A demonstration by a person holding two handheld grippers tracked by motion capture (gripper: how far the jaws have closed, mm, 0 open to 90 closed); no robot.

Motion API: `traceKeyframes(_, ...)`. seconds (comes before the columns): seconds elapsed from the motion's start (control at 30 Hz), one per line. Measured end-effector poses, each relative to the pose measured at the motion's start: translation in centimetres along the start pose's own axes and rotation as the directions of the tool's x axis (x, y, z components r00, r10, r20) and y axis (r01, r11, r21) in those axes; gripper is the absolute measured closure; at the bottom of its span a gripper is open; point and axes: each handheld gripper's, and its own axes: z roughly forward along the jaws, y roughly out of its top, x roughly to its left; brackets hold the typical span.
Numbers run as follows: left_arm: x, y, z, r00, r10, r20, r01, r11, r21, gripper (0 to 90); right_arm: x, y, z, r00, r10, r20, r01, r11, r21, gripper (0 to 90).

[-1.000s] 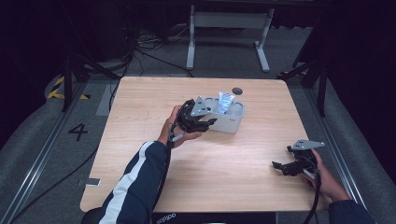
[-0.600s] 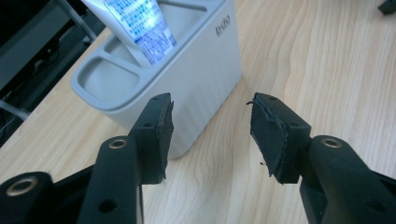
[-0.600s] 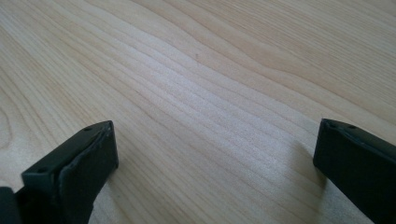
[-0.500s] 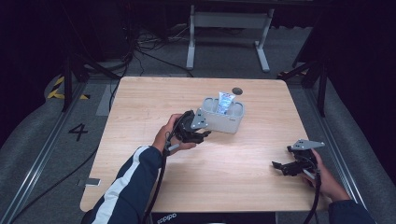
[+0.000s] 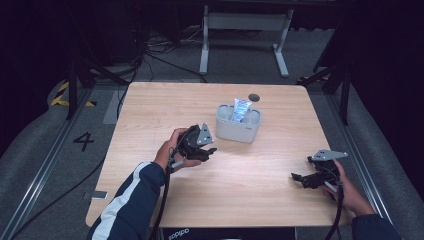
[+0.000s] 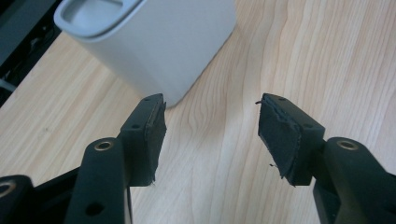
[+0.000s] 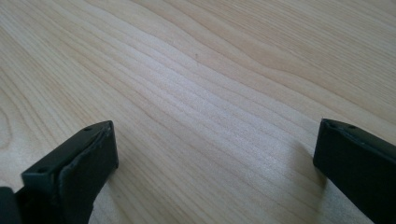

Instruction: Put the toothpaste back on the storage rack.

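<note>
**Spotter:** Starting with the biggest thing: your table [image 5: 150, 115] carries one item, the grey holder [image 5: 239, 126], standing upright toward the far edge, roughly midway between the left and right edges. A blue-and-white tube [image 5: 242, 110] stands in one of its compartments; I cannot tell which one from the high view.

**Operator:** And my grippers?

**Spotter:** Your left gripper [image 5: 206, 150] is just on the near side of the holder and a little to its left, apart from it. In the left gripper view its pads are spread with nothing but bare wood between them, and the holder's grey wall [image 6: 154, 51] sits beyond the left-hand pad [image 6: 156, 135]. Your right gripper [image 5: 300, 178] is well apart, near the near right corner, low over the wood, pads [image 7: 88, 158] spread wide and holding nothing.

**Operator:** So what does the left one need?

**Spotter:** My reading is that the tube looks placed and you're clearing away. Keep the pads released and move toward the near edge in a straight line, so that left-hand pad doesn't clip the holder's wall and tip it. If you mean to go back in, come from above rather than from the side; the holder looks light and would likely slide.

**Operator:** And the right?

**Spotter:** Leave it parked where it is; it's out of the way.
</note>
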Motion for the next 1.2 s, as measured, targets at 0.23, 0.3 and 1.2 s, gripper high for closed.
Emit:
traceKeyframes(0.23, -0.3, -2.2, -1.2, 0.9997, -0.02, -0.015, 0.021, 0.9984, 0.052, 37.1, 0.0, 0.0, 0.0, 1.0, 0.0, 0.0, 0.0, 1.0, 0.0, 0.0)
traceKeyframes(0.3, -0.3, -2.7, -1.5, 0.9996, -0.021, -0.018, 0.022, 0.998, 0.058, 36.2, 0.0, 0.0, 0.0, 1.0, 0.001, 0.0, -0.001, 1.0, 0.0, 0.0)
traceKeyframes(1.2, -2.1, -13.3, -5.6, 0.9705, -0.216, -0.108, 0.229, 0.9649, 0.129, 21.5, 0.0, 0.0, 0.0, 1.0, 0.002, 0.001, -0.002, 1.0, 0.0, 0.0)
